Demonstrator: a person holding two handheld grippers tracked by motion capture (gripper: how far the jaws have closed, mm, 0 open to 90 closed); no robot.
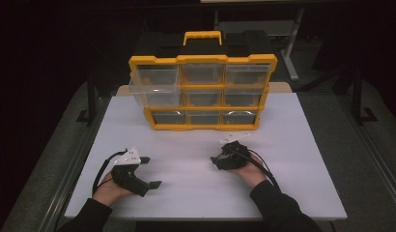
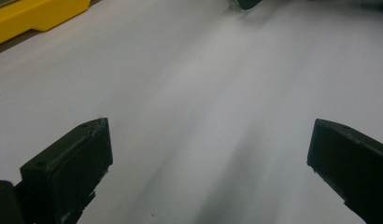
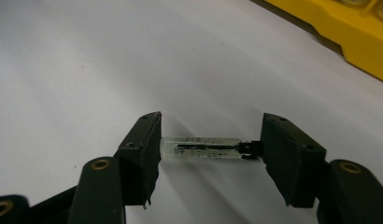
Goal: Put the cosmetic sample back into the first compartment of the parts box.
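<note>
Two hand-held grippers rest low over my white desk [image 1: 196, 193]. The right hand-held gripper [image 3: 210, 149] holds a small clear glass vial [image 3: 201, 148] with a dark cap, pinched end to end between its jaws, just above the desk near its front centre. The left hand-held gripper [image 2: 208, 154] is spread wide and empty. To do this well, I judge I should keep the squeeze gentle and the vial level, since an end-to-end hold could let it pop out. Behind stands a yellow organizer [image 1: 202, 92] of clear drawers; its top-left drawer [image 1: 155, 86] sticks out open. Nothing lies between vial and drawer.
</note>
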